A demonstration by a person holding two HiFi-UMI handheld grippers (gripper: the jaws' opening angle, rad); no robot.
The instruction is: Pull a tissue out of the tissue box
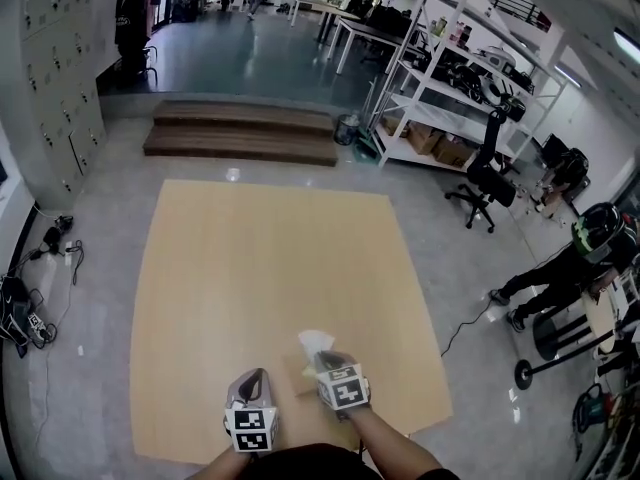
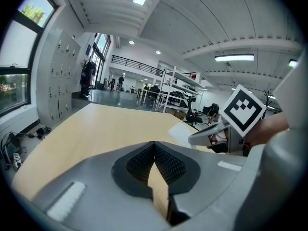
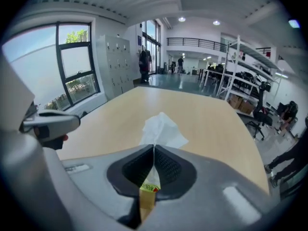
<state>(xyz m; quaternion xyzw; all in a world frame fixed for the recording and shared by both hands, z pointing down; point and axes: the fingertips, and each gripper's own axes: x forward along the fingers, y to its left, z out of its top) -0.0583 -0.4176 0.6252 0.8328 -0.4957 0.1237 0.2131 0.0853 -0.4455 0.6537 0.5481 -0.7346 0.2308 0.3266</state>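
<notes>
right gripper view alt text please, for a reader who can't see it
The right gripper is shut on a white tissue that sticks up past its jaws, with a sliver of the box showing beneath. Beyond lies a wooden table in a bright workshop with lockers, windows and shelving; the left gripper pokes in at the left edge.
</notes>
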